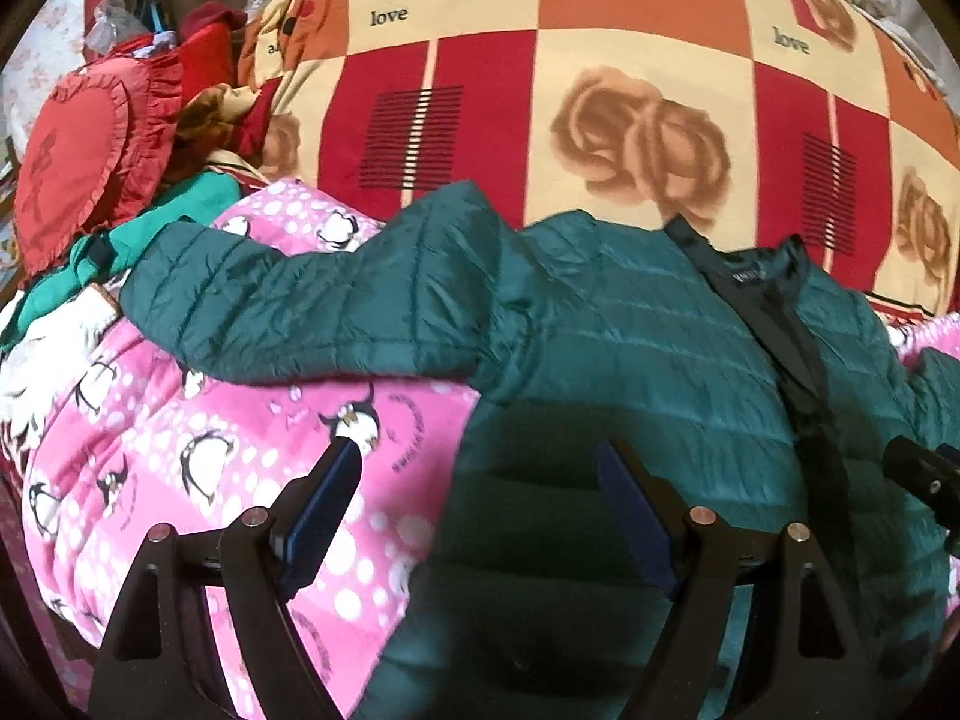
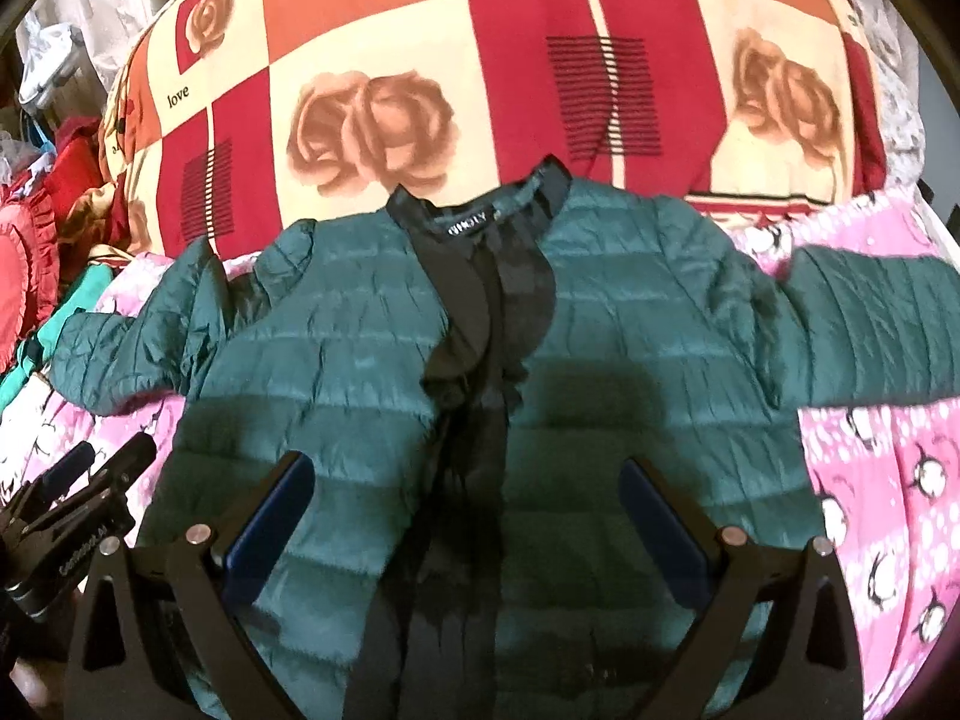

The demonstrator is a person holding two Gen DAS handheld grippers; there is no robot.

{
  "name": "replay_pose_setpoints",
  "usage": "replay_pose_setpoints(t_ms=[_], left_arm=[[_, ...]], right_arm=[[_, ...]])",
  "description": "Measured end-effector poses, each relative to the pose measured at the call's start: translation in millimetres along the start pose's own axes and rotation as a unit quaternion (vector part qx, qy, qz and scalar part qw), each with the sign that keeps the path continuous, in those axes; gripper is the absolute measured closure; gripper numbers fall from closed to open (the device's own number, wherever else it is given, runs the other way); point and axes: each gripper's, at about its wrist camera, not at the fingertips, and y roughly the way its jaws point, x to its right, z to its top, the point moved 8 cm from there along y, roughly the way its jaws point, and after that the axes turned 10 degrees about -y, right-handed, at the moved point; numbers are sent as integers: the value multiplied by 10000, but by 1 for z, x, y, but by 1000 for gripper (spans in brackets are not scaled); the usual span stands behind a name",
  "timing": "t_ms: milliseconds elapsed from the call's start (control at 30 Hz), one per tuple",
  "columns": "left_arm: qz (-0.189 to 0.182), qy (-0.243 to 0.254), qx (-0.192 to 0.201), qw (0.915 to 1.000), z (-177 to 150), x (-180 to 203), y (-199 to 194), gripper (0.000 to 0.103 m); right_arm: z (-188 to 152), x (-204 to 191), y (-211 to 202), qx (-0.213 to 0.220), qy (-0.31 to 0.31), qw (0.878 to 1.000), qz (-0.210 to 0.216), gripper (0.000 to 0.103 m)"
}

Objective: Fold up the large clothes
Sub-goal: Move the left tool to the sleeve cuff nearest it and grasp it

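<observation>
Biggest thing ahead of both my grippers is the red, cream and orange checked quilt with rose prints, filling the far side past the fingertips. Nearer in lies the pink quilted blanket with penguin prints, running under everything. Spread flat on it is the dark teal quilted puffer jacket, front up, collar pointing away from me, dark placket down the middle, both sleeves thrown out sideways. My right gripper hovers over the jacket's lower front, fingers spread wide, nothing between them. My left gripper sits over the jacket's left edge, also spread and holding nothing, one finger above the pink blanket, the other above teal fabric. Far off to its left I see a red frilled round cushion.
</observation>
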Motion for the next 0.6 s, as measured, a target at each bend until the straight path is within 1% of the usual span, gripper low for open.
replay_pose_setpoints(t_ms=[233, 400, 600], left_arm=[[111, -126, 40, 9999, 25, -12, 19, 51], [257, -171, 88, 9995, 43, -22, 33, 51], [315, -257, 77, 9991, 54, -31, 47, 51]], right_arm=[[27, 0, 19, -53, -36, 10000, -57, 0], [43, 2, 34, -92, -45, 9999, -98, 0], [57, 2, 51, -106, 27, 9999, 79, 0]])
